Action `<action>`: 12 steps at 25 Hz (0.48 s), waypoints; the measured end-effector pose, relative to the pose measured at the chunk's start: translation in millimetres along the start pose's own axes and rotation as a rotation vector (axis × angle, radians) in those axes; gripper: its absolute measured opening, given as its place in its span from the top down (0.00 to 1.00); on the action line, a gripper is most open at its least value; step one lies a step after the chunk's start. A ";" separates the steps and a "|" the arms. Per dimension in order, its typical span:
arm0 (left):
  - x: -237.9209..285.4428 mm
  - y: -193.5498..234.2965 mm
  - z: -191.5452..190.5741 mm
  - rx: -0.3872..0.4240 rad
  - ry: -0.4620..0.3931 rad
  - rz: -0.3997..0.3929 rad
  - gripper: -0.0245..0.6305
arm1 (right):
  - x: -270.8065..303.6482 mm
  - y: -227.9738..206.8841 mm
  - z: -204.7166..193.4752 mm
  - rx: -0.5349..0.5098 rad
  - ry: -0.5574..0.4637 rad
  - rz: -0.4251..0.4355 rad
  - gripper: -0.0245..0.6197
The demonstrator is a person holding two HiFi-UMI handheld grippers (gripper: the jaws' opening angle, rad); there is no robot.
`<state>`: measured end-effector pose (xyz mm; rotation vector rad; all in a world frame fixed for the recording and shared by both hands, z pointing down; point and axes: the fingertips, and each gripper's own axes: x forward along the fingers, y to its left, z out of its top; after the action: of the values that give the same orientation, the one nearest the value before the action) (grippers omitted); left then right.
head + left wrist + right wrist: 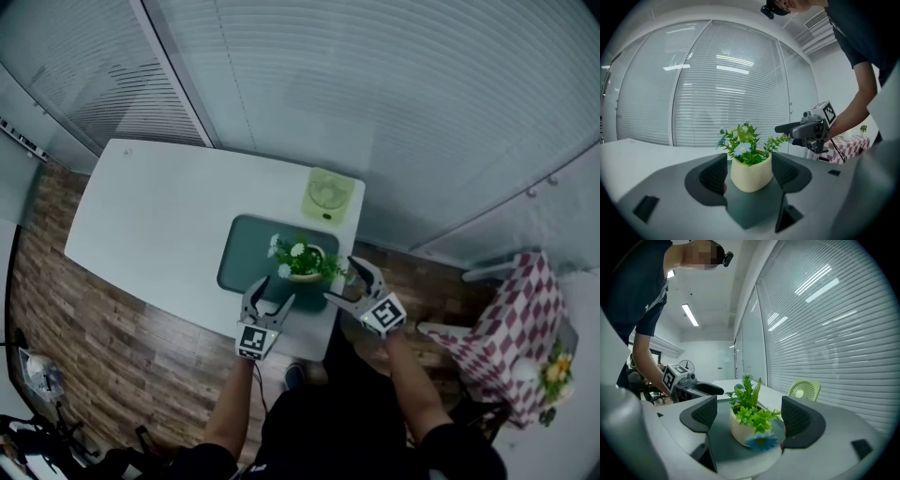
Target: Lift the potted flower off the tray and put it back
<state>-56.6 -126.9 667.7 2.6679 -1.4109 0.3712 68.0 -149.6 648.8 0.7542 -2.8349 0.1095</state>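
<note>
Bearing square markers (251, 340), left claw (277, 291) and right claw (342, 279) flank flower (302, 261).

Bright, even daylight; fisheye edges bend and darken

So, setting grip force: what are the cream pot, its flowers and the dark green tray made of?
Cream pot: smooth, matte, likely ceramic or plastic. Flowers: uniform, stiff-looking, probably artificial plastic or fabric. Dark green tray: flat matte surface, rounded corners, possibly plastic.
</note>
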 end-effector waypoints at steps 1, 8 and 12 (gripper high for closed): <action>1.9 -0.8 -1.4 -0.001 0.002 -0.007 0.55 | 0.1 -0.8 -5.4 0.002 0.011 0.002 0.36; 13.9 -0.8 -7.2 -0.027 0.010 -0.031 0.54 | 3.5 -5.1 -28.5 0.015 0.075 0.010 0.36; 16.5 -1.6 -22.4 -0.028 0.049 -0.057 0.54 | 9.0 -5.5 -38.4 0.018 0.093 0.030 0.36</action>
<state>-50.1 -134.7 693.7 2.6510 -1.3133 0.4054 70.0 -153.9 688.3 0.6914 -2.7611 0.1709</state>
